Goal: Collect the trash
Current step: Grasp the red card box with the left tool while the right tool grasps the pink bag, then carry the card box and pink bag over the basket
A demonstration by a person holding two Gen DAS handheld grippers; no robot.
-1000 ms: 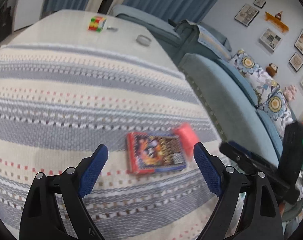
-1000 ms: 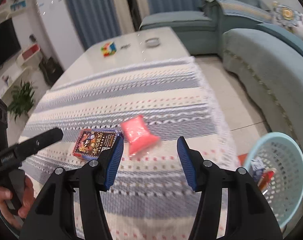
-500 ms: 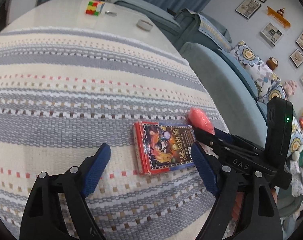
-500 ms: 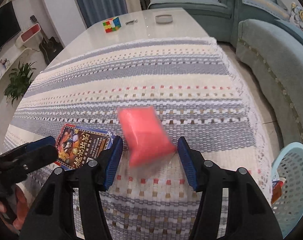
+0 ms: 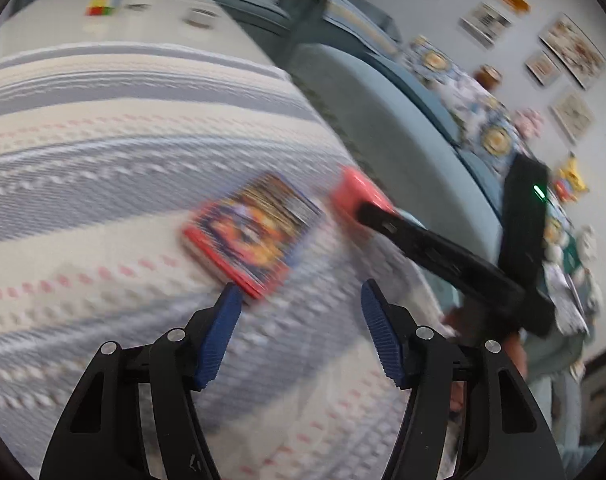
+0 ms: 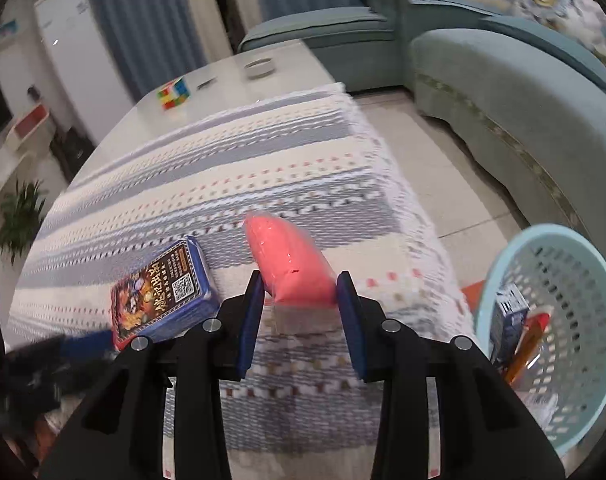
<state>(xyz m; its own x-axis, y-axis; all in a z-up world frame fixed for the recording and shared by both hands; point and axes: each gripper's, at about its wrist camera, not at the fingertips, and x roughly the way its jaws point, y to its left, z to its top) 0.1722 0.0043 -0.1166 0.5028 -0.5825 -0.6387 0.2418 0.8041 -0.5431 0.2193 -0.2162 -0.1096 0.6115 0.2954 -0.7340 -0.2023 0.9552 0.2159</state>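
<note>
My right gripper [image 6: 299, 292] is shut on a pink packet [image 6: 291, 260] and holds it just above the striped tablecloth [image 6: 223, 184]. The packet also shows in the left wrist view [image 5: 355, 192], gripped by the right tool. A red and blue printed box [image 6: 163, 292] lies on the cloth to the left of the packet; in the left wrist view the box [image 5: 255, 228] is blurred, just beyond my left gripper [image 5: 299, 304], which is open and empty. A light blue trash basket [image 6: 555, 320] stands on the floor at the right with wrappers in it.
A Rubik's cube [image 6: 174, 93] and a small round dish [image 6: 259, 68] sit at the table's far end. A teal sofa [image 6: 523, 92] runs along the right. Tiled floor lies between table and sofa.
My right gripper has closed on the pink packet and lifted it off the cloth. My left gripper has narrowed and swung, so the box now lies angled ahead of it; the left view is blurred.
</note>
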